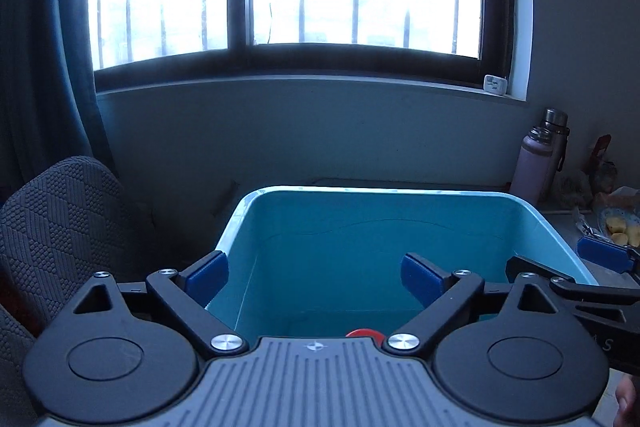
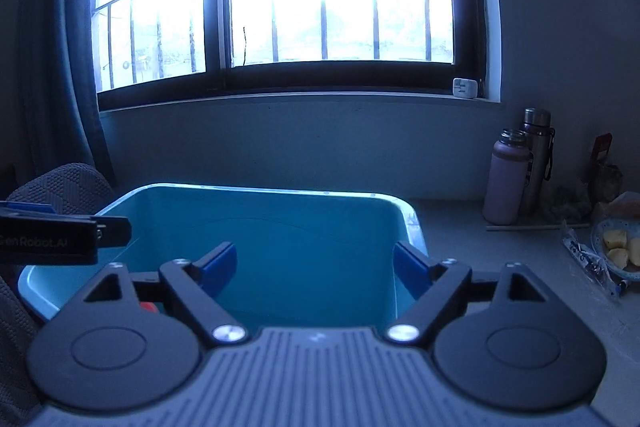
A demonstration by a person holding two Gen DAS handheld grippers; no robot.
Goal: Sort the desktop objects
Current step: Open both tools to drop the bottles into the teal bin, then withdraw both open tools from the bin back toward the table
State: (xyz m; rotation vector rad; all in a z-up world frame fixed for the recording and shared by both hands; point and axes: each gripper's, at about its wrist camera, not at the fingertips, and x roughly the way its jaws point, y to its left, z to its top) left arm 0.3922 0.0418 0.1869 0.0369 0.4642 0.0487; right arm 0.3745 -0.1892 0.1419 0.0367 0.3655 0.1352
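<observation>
A light blue plastic bin (image 1: 400, 223) stands on the desk under the window, and both views look into it. My left gripper (image 1: 316, 277) hangs open over the bin's left half, nothing between its blue pads. My right gripper (image 2: 316, 269) is open too, over the bin's (image 2: 280, 223) right half, its right finger near the right wall. A small red object (image 1: 364, 333) lies at the bin's bottom, mostly hidden behind the gripper body; it shows again as a red object (image 2: 149, 307) in the right wrist view. One blue pad (image 1: 602, 254) of the right gripper shows at the left wrist view's right edge.
A pink bottle (image 2: 504, 183) and a steel flask (image 2: 538, 155) stand at the back right of the grey desk (image 2: 500, 259). A plate of yellow food pieces (image 2: 618, 251) and a plastic wrapper (image 2: 588, 263) lie further right. A grey fabric chair (image 1: 60, 227) is left of the bin.
</observation>
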